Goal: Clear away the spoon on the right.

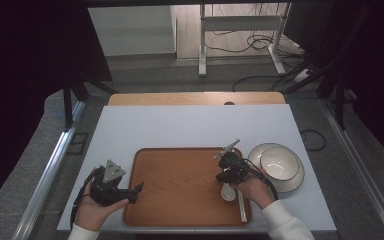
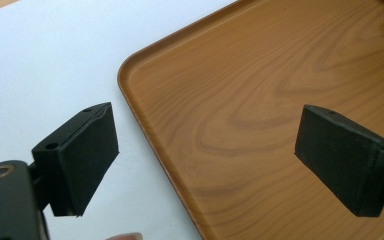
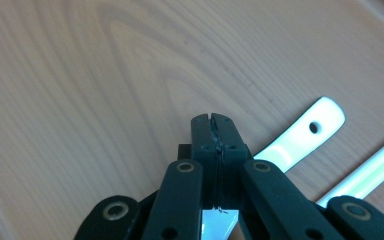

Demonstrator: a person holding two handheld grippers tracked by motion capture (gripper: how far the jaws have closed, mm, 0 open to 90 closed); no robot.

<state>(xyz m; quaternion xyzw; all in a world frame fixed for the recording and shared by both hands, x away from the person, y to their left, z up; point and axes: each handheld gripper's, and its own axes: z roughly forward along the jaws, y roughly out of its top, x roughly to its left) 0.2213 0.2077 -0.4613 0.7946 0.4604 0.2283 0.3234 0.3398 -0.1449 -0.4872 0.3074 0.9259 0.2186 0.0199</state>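
Observation:
A white spoon lies on the wooden tray near its right side, with pale chopsticks beside it. My right gripper points down over the spoon's handle. In the right gripper view its jaws are pressed together with nothing visible between the pads. The spoon's handle runs out from behind them, and the chopsticks lie to its right. My left gripper rests at the tray's left edge. Its jaws stand wide open and empty above the tray's rim.
A pale bowl sits on a plate just right of the tray, on the white table top. A wooden strip runs along the far edge. Beyond are the floor, cables and a desk frame.

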